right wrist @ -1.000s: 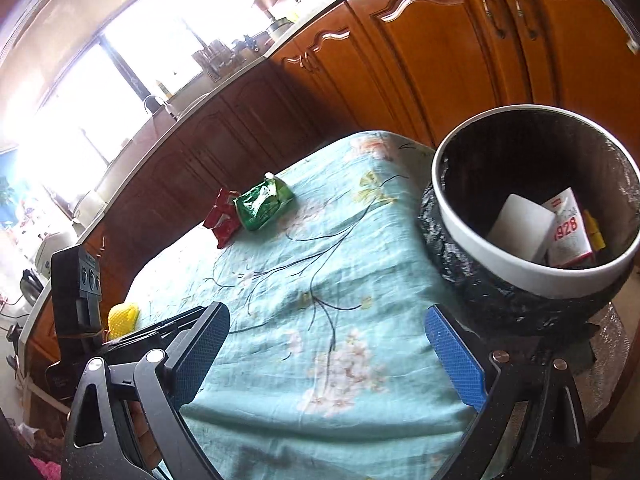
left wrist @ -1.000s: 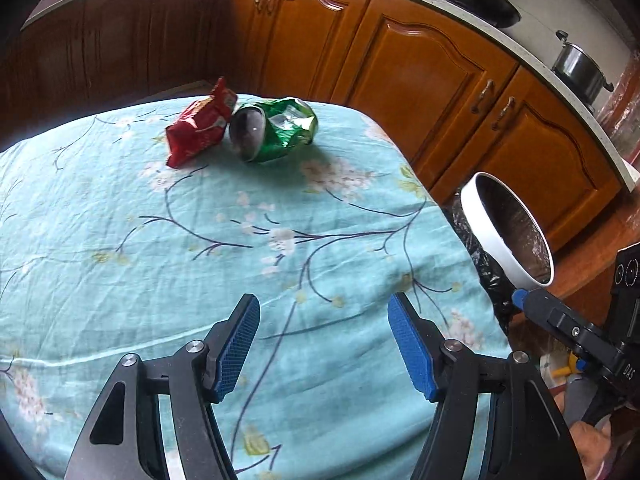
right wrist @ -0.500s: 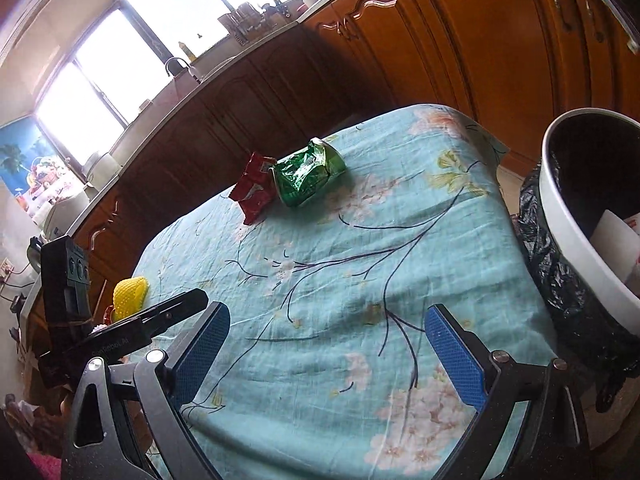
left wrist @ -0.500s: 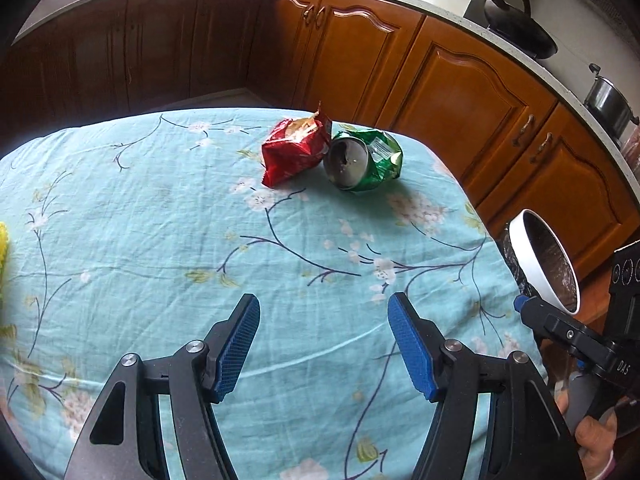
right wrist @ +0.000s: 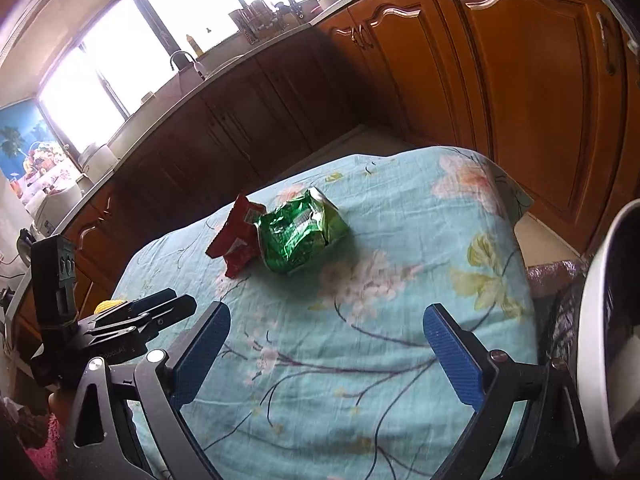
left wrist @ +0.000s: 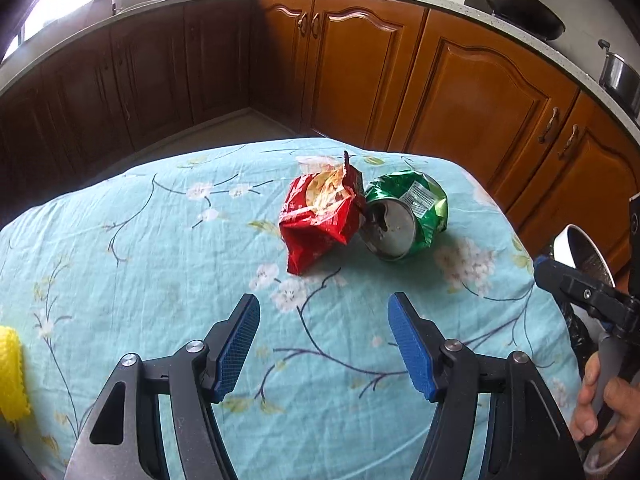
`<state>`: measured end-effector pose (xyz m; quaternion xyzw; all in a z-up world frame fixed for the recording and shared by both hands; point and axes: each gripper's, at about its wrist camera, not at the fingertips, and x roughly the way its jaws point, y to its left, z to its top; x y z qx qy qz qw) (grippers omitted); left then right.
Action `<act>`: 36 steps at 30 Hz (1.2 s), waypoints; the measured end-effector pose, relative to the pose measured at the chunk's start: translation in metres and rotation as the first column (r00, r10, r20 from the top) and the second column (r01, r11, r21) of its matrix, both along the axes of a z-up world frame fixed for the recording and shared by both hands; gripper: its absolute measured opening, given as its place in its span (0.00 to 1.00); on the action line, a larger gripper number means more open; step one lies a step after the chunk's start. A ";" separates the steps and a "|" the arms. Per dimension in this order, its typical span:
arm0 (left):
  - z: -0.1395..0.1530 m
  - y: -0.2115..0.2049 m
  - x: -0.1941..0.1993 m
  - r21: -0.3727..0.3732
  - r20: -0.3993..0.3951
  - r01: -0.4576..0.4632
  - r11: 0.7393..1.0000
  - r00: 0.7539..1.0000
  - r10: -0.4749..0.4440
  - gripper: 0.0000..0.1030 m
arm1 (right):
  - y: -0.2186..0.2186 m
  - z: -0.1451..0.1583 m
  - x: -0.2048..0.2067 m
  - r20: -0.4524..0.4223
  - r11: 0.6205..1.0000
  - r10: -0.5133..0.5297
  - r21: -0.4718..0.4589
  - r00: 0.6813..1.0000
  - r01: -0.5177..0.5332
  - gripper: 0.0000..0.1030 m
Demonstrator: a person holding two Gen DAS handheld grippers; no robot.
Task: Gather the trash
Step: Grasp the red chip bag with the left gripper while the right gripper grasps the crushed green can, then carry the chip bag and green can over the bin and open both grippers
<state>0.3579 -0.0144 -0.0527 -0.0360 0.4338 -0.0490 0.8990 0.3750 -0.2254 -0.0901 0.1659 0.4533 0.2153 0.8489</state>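
Note:
A torn red snack wrapper (left wrist: 320,220) and a crushed green can (left wrist: 404,216) lie touching each other on the far part of a table under a light blue flowered cloth (left wrist: 160,264). My left gripper (left wrist: 322,316) hovers open just short of them, nothing between its blue pads. In the right wrist view the red wrapper (right wrist: 236,236) and green can (right wrist: 300,236) sit further ahead; my right gripper (right wrist: 326,326) is open and empty above the cloth (right wrist: 400,380). A white-rimmed bin with a black liner (right wrist: 592,340) stands off the table's right edge.
A yellow object (left wrist: 10,372) lies at the table's left edge. Brown wooden cabinets (left wrist: 460,92) ring the far side, with a wok and pot on the counter. A hand (left wrist: 608,408) holds the right tool's handle at the right. The bin's rim (left wrist: 564,244) shows there too.
Both views have swung left across the table. The wrapper and can now sit nearer the middle of each view and closer, and the bin has slid to the right edge. Both grippers stayed open.

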 end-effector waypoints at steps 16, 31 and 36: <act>-0.016 -0.010 0.068 0.048 0.026 0.026 0.999 0.999 -0.027 0.60 | 0.042 -0.026 0.101 0.009 0.996 0.068 -0.064 0.998 -0.067 0.50; -0.011 -0.017 0.044 -0.046 0.036 0.089 0.995 0.996 -0.087 0.16 | 0.021 -0.007 0.045 0.005 0.997 0.033 -0.072 0.999 -0.033 0.11; -0.002 -0.023 0.012 -0.123 0.047 0.109 0.986 0.993 -0.104 0.15 | -0.007 0.008 0.003 0.021 0.999 -0.019 -0.044 1.000 0.020 0.11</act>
